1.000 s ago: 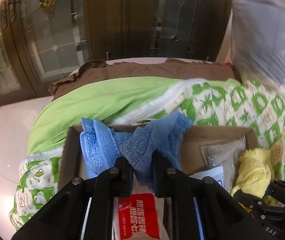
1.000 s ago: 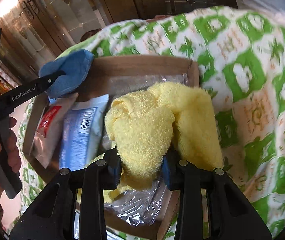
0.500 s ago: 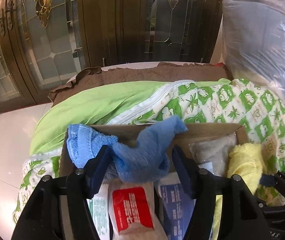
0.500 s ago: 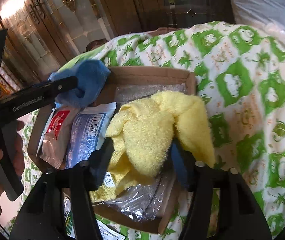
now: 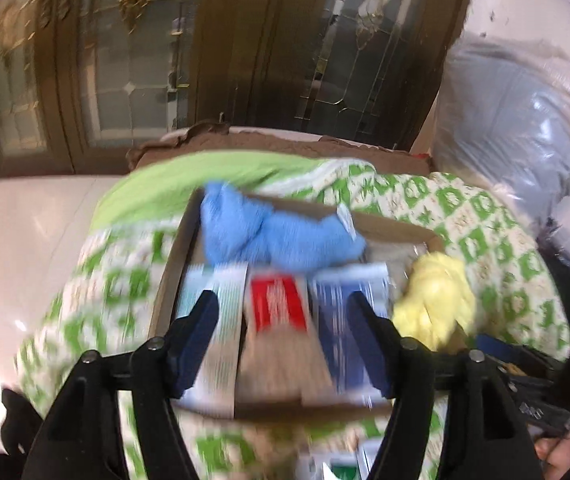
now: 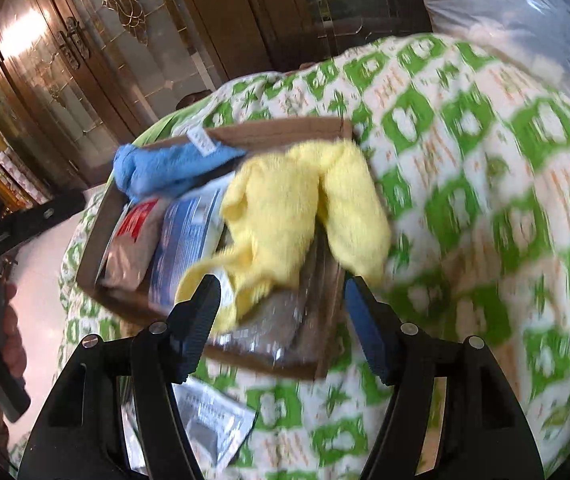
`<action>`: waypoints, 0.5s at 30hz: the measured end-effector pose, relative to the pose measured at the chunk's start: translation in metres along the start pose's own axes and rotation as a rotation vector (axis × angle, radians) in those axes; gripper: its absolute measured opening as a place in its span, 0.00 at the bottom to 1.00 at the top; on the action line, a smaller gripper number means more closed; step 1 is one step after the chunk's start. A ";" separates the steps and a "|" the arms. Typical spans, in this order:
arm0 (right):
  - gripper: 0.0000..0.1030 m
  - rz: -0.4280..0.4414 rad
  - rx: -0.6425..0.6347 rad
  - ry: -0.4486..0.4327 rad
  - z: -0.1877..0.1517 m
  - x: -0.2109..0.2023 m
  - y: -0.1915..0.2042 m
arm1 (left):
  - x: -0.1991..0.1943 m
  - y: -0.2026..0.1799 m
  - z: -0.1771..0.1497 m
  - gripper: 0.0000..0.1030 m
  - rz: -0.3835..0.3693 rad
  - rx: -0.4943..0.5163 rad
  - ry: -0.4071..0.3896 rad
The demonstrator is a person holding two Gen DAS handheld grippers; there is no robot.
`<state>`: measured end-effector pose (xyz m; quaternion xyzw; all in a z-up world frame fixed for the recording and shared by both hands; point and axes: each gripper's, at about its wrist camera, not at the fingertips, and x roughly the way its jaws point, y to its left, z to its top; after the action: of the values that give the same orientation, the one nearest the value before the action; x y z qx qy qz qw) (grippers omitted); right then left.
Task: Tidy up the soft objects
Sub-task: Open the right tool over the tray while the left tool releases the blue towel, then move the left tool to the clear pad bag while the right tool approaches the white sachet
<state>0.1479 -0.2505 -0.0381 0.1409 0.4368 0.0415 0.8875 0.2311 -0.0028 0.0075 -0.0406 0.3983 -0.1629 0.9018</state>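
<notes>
A blue towel [image 5: 273, 236] lies at the far end of a shallow cardboard box [image 5: 173, 264], on top of flat packets. A yellow towel [image 5: 437, 304] lies at the box's right end. My left gripper [image 5: 285, 340] is open and empty, pulled back from the blue towel. In the right wrist view the yellow towel [image 6: 297, 216] lies loose over the box [image 6: 97, 228] and the blue towel [image 6: 169, 168] sits at its far left. My right gripper [image 6: 283, 324] is open and empty, just short of the yellow towel.
The box rests on a green and white patterned quilt [image 6: 485, 184]. Packets with red [image 5: 277, 304] and blue [image 5: 341, 312] labels fill the box. Another packet [image 6: 209, 416] lies on the quilt in front. A plastic-wrapped bundle [image 5: 525, 120] stands at the right. Glass cabinet doors [image 5: 245, 40] are behind.
Both grippers opened and let go of their towels, then drew back. The blue and yellow towels now lie in the box.
</notes>
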 end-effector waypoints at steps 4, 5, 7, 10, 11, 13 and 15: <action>0.64 0.048 0.055 0.060 -0.030 0.000 -0.004 | -0.034 0.019 -0.049 0.72 -0.005 -0.089 0.003; 0.64 0.066 0.076 0.093 -0.041 0.001 -0.006 | -0.041 0.023 -0.062 0.72 0.000 -0.109 0.006; 0.64 0.093 0.097 0.140 -0.054 0.006 -0.005 | -0.055 0.031 -0.093 0.72 0.023 -0.144 0.006; 0.64 0.111 0.104 0.186 -0.071 0.008 -0.001 | -0.069 0.037 -0.134 0.72 0.085 -0.160 0.027; 0.64 0.116 0.097 0.200 -0.078 0.008 0.001 | -0.073 0.038 -0.140 0.72 0.093 -0.159 0.038; 0.64 0.114 0.082 0.209 -0.084 0.008 0.004 | -0.081 0.039 -0.151 0.72 0.087 -0.174 0.060; 0.64 0.107 0.066 0.209 -0.090 0.008 0.007 | -0.088 0.043 -0.155 0.72 0.065 -0.199 0.049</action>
<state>0.0824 -0.2230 -0.0939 0.1878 0.5201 0.0889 0.8285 0.0734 0.0756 -0.0442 -0.1133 0.4354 -0.0941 0.8881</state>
